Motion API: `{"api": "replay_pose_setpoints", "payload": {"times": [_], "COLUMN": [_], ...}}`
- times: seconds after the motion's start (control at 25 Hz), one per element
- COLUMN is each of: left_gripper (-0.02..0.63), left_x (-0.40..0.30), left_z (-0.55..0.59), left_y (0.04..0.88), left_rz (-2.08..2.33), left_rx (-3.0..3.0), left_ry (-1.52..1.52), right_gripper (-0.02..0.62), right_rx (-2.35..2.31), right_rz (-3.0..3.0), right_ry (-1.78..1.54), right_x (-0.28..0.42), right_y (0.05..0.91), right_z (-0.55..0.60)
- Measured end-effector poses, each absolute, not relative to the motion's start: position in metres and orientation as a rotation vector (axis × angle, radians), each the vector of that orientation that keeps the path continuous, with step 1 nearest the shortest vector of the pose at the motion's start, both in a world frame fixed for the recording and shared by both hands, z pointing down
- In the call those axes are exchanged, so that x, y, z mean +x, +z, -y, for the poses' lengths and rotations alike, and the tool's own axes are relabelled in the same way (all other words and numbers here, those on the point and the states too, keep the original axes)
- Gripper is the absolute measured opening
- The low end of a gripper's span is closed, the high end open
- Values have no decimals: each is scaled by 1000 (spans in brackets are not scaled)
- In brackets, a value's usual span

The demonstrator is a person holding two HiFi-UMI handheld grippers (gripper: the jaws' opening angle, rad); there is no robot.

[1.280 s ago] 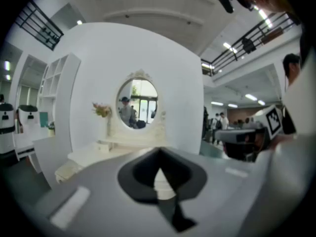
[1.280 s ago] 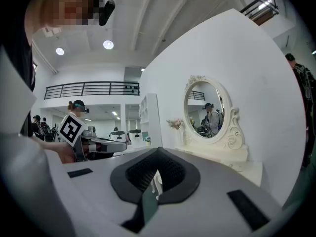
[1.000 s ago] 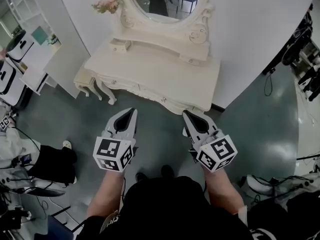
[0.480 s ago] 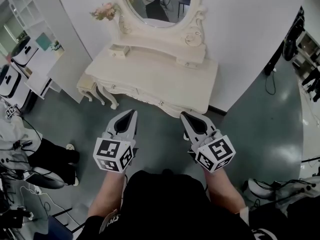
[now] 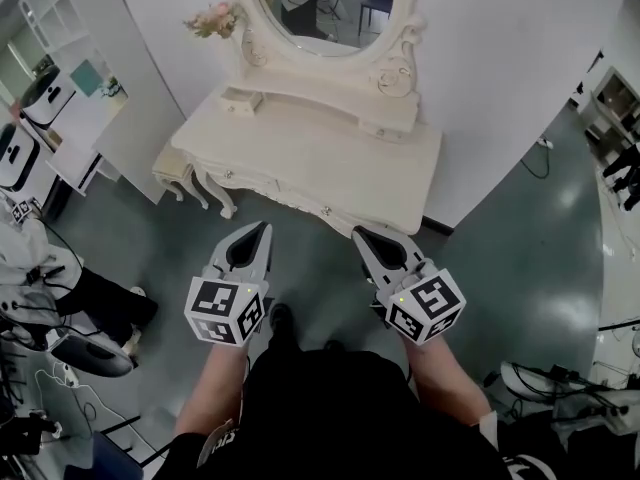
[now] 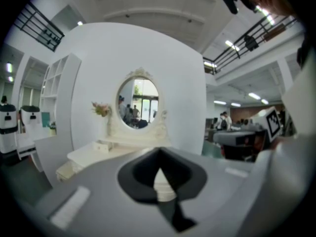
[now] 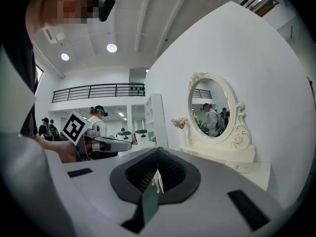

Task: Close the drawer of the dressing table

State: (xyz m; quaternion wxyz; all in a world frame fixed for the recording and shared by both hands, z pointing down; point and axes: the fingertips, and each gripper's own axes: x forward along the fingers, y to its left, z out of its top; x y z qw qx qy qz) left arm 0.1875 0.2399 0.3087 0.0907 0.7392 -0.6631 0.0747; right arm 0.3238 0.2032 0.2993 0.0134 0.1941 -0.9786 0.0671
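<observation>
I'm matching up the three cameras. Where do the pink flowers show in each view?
Head view: flowers at upper left, just left of the mirror.
Left gripper view: flowers left of centre, at the mirror's left edge.
Right gripper view: flowers just right of centre, left of the mirror.
Shared landmark: the oval mirror.

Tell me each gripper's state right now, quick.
Left gripper: closed, fingers together, holding nothing.
Right gripper: closed, fingers together, holding nothing.
</observation>
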Motion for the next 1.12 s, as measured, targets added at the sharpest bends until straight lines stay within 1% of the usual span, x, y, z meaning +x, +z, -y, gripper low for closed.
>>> {"api": "replay_pose_setpoints", "payload": {"times": [0.68,1.12], "left_gripper": [9,9], "left_x": [57,-25], "left_z": [-165,-136], "left_y": [327,326], "left_rz": [1835,1771], "left_rx": [2253,2318], "left_ry": [238,241], "right_gripper": [-6,-6], "right_rx": [675,744], "right_rz": [2984,2961], "right_ry": [340,328], "right_x": [183,91], "right_y": [321,317], "right_z": [-144,-108]}}
